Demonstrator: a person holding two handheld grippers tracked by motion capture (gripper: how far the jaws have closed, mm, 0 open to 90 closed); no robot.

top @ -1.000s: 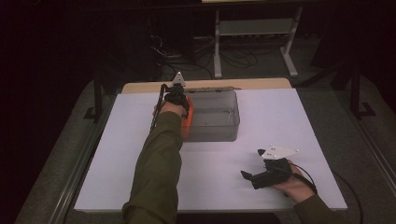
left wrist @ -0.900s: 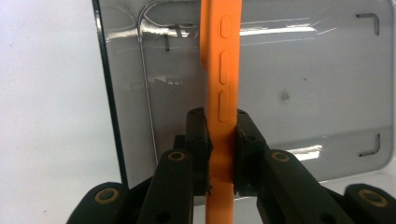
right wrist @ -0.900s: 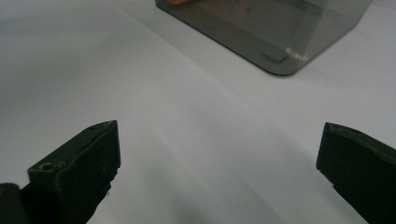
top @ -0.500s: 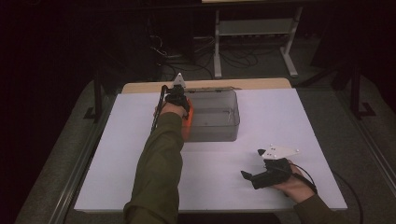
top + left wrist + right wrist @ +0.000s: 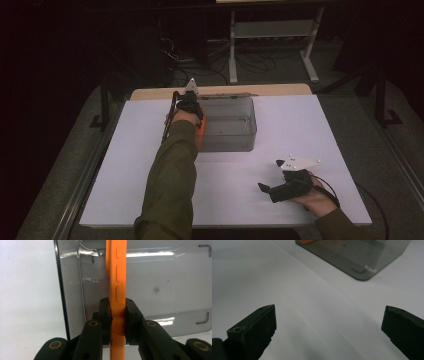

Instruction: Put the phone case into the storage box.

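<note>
left gripper (image 5: 117, 312) clamped on the orange phone case (image 5: 117, 277), held edge-on over the clear bin (image 5: 240, 137) | right gripper (image 5: 329, 322) jaws wide apart, resting on the white table (image 5: 310, 120) | nothing's budged since a second ago (we reckon the drop's next)

No text, label, brand, number or sign is legible on anything here.
</note>
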